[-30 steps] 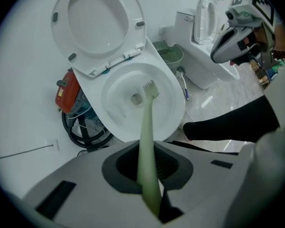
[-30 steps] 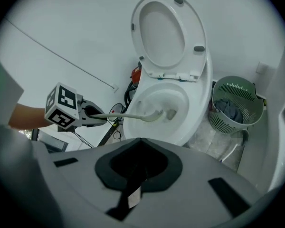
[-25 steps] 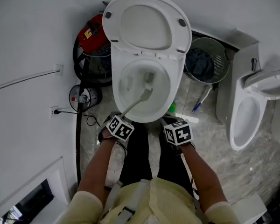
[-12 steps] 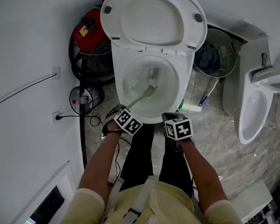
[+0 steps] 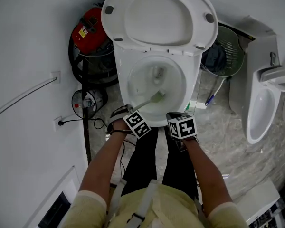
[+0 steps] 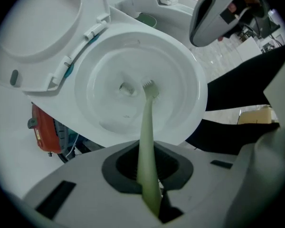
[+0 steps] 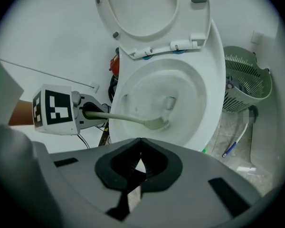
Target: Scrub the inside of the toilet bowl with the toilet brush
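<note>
Head view: a white, glossy ceramic toilet bowl [image 5: 122, 87] of oval shape is seen from steeply above, with its smooth plastic seat and lid [image 5: 159, 15] raised behind it. Inside the bowl, between the drain opening and the front rim, the flat bristled head of a pale green toilet brush [image 5: 146, 102] is laid against the porcelain. Its slim, slightly curved handle is led back over the front rim of the bowl into the left gripper [image 5: 127, 112]. In the left gripper view the jaws are seen clamped on that handle, with the dark rubbery pads pressed against both sides of the toilet brush [image 6: 146, 127] where it passes through the left gripper [image 6: 149, 172]. The right gripper [image 5: 175, 117] is held just in front of the bowl's front rim, beside the left one and apart from the brush. In the right gripper view the jaws of the right gripper [image 7: 138, 161] are brought together so that their tips meet, and nothing is held between them. Beyond them the toilet brush [image 7: 128, 119] is seen reaching into the bowl from the left. To the left of the bowl a round red canister [image 5: 88, 30] with a black hose is stood against the wall. To the right of the bowl a pale slatted basket [image 5: 233, 46] with dark cloth in it is placed. The floor [image 5: 218, 127] around the bowl is made of grey veined stone.
</note>
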Tool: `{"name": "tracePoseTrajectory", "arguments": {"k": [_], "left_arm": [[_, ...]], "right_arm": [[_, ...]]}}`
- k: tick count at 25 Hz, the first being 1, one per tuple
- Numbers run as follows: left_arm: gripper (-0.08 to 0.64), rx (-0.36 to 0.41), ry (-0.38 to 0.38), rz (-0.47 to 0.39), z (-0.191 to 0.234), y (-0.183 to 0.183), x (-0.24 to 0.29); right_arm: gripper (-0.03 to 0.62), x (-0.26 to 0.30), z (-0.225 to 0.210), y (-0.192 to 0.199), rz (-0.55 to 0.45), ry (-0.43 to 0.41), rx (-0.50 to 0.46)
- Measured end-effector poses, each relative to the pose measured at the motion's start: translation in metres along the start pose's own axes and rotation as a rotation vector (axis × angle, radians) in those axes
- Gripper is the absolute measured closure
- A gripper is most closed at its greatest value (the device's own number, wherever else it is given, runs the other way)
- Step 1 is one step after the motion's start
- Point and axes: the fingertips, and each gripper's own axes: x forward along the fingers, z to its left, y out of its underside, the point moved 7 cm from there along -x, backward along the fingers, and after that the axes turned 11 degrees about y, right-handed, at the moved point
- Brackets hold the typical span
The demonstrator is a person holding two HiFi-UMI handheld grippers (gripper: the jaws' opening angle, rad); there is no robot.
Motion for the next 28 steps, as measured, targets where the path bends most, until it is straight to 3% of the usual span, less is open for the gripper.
{"name": "tracePoseTrajectory", "arguments": {"k": [7,12,16,28], "left_arm": [[0.518,0.049,-0.049,0.086,0.011,0.020,0.008],[0.518,0.027,-0.074,0.143,0.019,0.027,0.009],[0.518,-0.029,-0.085,0.162,0.030,0.023,0.007],[0.518,-0.249,-0.097,0.090,0.065,0.009,-0.005]], "right_arm": [[0.577,0.004,-0.004,0.005,0.028,-0.004,-0.040],[0.577,-0.002,-0.009,0.011,0.035,-0.006,-0.067],[0.577,-0.004,-0.017,0.015,0.033,0.000,-0.057],[0.577,-0.008,-0.025,0.027,0.024,-0.002,-0.023]]}}
